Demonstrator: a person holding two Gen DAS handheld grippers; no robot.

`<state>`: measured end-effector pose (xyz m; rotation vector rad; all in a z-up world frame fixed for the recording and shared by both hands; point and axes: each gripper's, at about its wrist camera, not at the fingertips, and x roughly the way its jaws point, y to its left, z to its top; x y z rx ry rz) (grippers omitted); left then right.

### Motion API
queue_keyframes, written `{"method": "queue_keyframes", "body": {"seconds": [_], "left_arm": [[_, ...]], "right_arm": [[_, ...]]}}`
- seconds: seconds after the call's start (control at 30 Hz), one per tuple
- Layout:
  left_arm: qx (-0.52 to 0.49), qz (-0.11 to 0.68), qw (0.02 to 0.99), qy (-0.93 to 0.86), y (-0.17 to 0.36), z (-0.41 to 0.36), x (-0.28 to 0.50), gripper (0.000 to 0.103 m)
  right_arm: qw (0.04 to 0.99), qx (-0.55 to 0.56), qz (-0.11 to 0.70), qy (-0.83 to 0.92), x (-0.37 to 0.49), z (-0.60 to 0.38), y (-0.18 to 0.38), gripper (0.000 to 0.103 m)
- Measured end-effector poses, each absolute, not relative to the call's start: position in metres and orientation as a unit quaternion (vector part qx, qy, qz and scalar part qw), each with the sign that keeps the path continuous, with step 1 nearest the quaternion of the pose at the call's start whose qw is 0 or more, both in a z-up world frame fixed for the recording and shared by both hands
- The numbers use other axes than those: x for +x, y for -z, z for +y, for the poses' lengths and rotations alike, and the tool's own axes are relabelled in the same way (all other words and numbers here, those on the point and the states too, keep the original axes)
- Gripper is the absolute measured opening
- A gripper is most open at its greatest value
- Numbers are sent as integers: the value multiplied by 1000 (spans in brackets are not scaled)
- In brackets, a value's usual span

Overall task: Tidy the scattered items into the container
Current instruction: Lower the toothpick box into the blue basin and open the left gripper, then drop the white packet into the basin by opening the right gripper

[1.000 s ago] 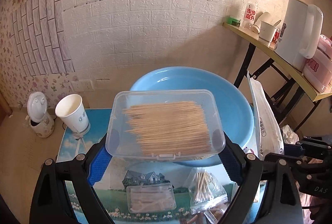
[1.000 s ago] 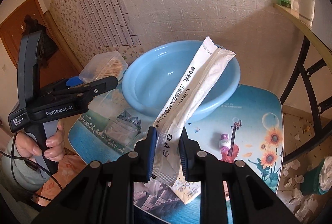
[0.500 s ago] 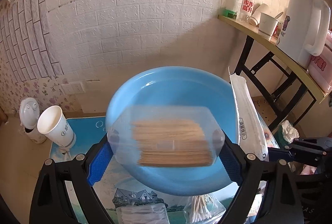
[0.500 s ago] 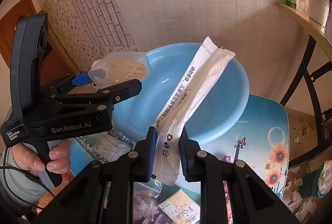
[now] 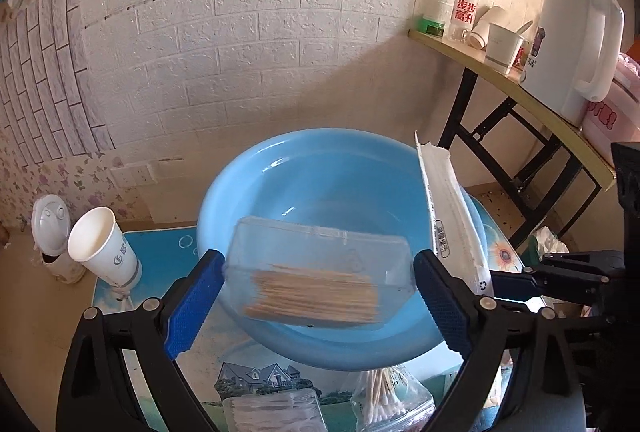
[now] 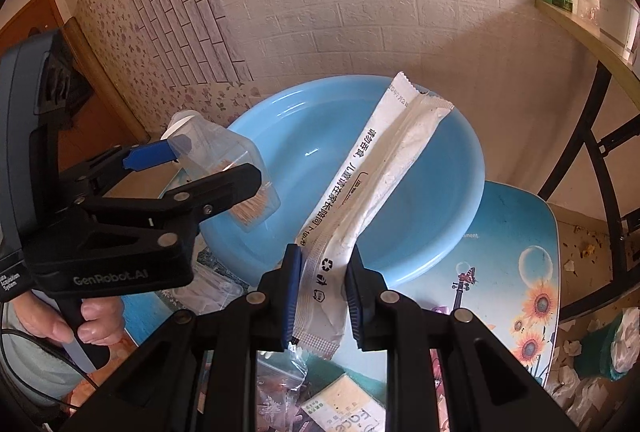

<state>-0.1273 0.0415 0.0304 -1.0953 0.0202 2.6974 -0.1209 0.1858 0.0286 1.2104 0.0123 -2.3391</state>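
Now both grippers loaded, items over the basin.
Left gripper [image 5: 318, 302] clamps the clear toothpick box [image 5: 320, 282] by its short ends: light, stiff, slippery. Right gripper [image 6: 322, 296] pinches the soft white packet [image 6: 376, 184] near its bottom; far end over the blue basin [image 6: 448, 232].

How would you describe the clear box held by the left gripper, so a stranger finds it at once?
Look at the big blue basin by the white brick wall. Above its near rim, the left gripper clamps a clear plastic box, tilted. Unlike the white sachet nearby, it is see-through and full of thin wooden sticks.
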Motion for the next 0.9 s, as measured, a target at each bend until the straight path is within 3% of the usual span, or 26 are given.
{"method": "queue_keyframes", "body": {"seconds": [0.7,0.73,0.83,0.9], "left_arm": [[-356,-2,66,-932,-50,4,-98,101],[-356,-2,63,-933,-50,2,-96,101],[-357,-5,56,-932,-49,-4,-89,102],[-360,-5,52,-931,-46,-7,-85,102]], "right_arm": [[229,436,-7,871,-125,171,-38,23],[224,430,-6,875,-124,169,-40,28],[199,414,4,888,-122,164,-48,61],[202,404,7,892,-118,162,-53,65]]}}
